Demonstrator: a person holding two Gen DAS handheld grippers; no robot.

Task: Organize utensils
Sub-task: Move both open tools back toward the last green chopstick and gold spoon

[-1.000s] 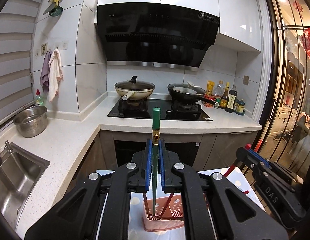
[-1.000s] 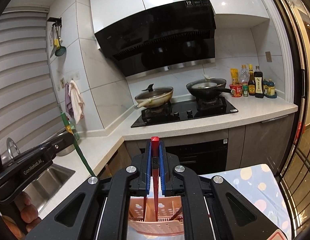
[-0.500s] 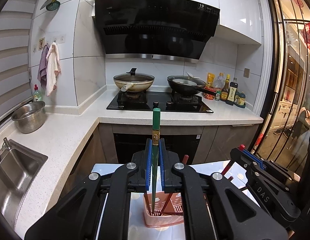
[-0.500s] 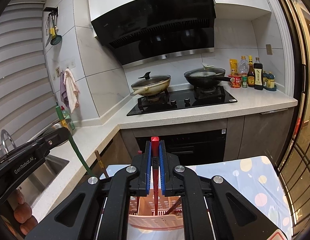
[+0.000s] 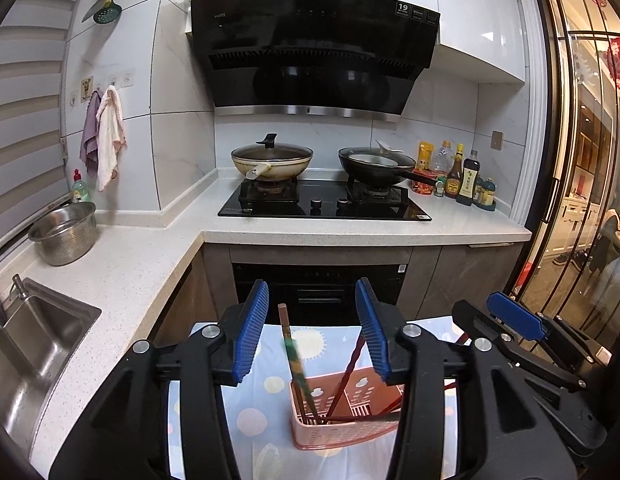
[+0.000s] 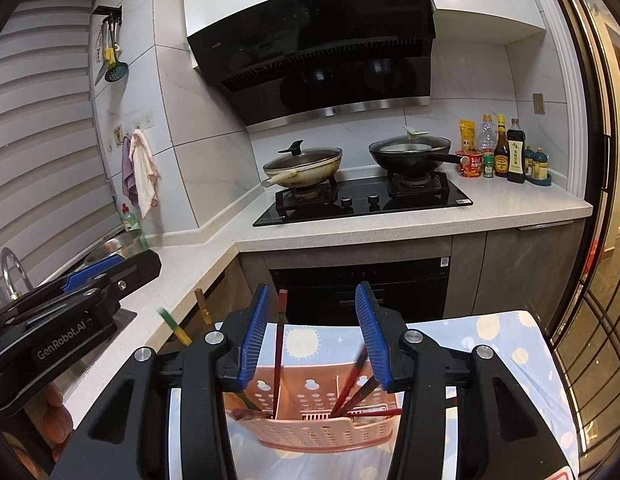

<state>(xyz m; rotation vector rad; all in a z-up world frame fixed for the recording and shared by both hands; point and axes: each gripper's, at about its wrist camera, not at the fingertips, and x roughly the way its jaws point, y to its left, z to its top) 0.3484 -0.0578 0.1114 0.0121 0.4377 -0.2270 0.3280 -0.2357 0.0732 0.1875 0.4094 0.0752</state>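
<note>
A pink perforated utensil basket (image 5: 342, 428) stands on a table with a dotted blue cloth (image 5: 270, 400); it also shows in the right wrist view (image 6: 322, 428). Several chopsticks stand in it. A green chopstick (image 5: 293, 356) leans in it, blurred, between the blue pads of my open left gripper (image 5: 316, 330). A red chopstick (image 6: 279, 344) stands in the basket by the left pad of my open right gripper (image 6: 316, 330). Each gripper hangs just above the basket and holds nothing. The right gripper shows at the right of the left wrist view (image 5: 522, 320).
A white L-shaped counter (image 5: 142, 264) runs behind the table, with a sink (image 5: 26, 344) and a steel bowl (image 5: 66, 232) at the left. A hob with two pans (image 5: 322, 168) and sauce bottles (image 5: 462, 178) stand at the back. A glass door (image 5: 582, 200) is at the right.
Both grippers have opened. The green chopstick has left the left gripper and the red chopstick the right one; both now stand in the basket.
</note>
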